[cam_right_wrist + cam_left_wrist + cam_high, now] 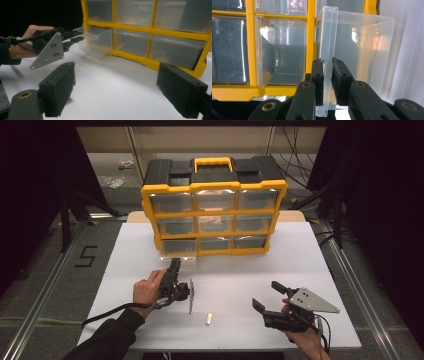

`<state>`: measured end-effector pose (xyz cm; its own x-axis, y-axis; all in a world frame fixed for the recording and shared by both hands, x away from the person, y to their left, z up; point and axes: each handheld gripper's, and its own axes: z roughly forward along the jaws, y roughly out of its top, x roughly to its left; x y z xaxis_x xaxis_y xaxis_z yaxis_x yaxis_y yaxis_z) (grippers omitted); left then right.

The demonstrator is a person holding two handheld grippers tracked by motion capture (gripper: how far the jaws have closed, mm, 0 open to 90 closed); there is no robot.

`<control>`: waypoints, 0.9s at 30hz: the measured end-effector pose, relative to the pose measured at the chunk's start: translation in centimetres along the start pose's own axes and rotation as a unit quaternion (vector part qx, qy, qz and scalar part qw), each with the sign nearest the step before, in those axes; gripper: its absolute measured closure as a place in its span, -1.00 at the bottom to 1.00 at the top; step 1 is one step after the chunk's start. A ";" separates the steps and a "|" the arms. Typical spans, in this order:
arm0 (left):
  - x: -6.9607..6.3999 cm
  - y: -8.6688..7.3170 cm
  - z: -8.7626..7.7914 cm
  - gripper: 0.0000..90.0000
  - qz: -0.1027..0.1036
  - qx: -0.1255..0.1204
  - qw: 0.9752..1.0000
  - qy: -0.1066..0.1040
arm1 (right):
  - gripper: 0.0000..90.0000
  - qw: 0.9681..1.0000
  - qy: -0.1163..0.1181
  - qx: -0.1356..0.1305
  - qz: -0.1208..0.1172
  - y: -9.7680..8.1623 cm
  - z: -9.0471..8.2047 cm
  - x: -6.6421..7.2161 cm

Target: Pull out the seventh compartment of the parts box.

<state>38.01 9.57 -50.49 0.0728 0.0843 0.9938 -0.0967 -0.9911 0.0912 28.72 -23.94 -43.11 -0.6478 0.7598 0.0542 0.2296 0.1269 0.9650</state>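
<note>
Left gripper view first: the left gripper point(327, 82) has its jaws nearly together, pinched on the front lip of the clear drawer point(354, 50), which is slid partway out of the yellow organizer point(249, 50).

In the high view that drawer point(178, 249) is the bottom-left one, poking toward the near side over the white table point(310, 270).

So this looks like the opening step, mid-pull. Next, I'd say, comes a straight, level draw toward the near edge, because a twist could jam the drawer in its slot or tip the cabinet.

The right gripper point(117, 92) waits at the near right, jaws spread wide with nothing between them.

A small pale piece point(208, 319) lies on the table between the two tools, perhaps meant for the drawer.

The pulled drawer looks empty. One upper compartment point(298, 5) holds something dark I can't identify.
</note>
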 end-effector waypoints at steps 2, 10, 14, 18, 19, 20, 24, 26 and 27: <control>-0.2 0.3 -0.9 0.96 -0.017 -0.031 0.999 -0.012 | -0.64 1.000 0.000 0.000 0.000 0.0 0.0 0.0; 1.4 -0.7 -0.5 0.82 -0.007 -0.017 1.000 0.023 | -0.64 1.000 0.001 0.001 0.000 0.0 0.0 0.0; 1.3 -0.7 -0.4 0.71 -0.004 -0.017 1.000 0.008 | -0.64 1.000 0.001 0.002 0.000 0.0 0.0 0.0; 1.4 -0.7 -0.1 0.57 -0.005 -0.004 1.000 -0.008 | -0.64 1.000 0.001 0.002 0.000 0.0 0.1 0.0; 1.4 -0.8 0.0 0.55 -0.010 0.000 1.000 -0.013 | -0.64 1.000 0.001 0.002 0.000 0.0 0.0 0.0; 1.6 -0.8 0.1 0.53 -0.008 -0.002 1.000 -0.015 | -0.64 1.000 0.001 0.002 0.000 0.0 0.0 0.0; 2.1 -0.9 0.3 0.48 -0.019 0.000 0.999 -0.036 | -0.64 1.000 0.002 0.002 0.000 0.0 0.1 0.0; 2.2 -1.1 0.6 0.41 -0.027 0.004 0.999 -0.047 | -0.64 1.000 0.002 0.002 -0.001 0.0 0.1 0.1; 2.2 -1.2 0.8 0.39 -0.028 0.002 0.998 -0.055 | -0.64 1.000 0.002 0.002 -0.001 0.0 0.1 0.1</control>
<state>39.03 10.83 -48.42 0.1866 0.1276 0.9741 -0.0854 -0.9857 0.1454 28.74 -23.85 -43.15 -0.6514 0.7568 0.0536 0.2316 0.1311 0.9640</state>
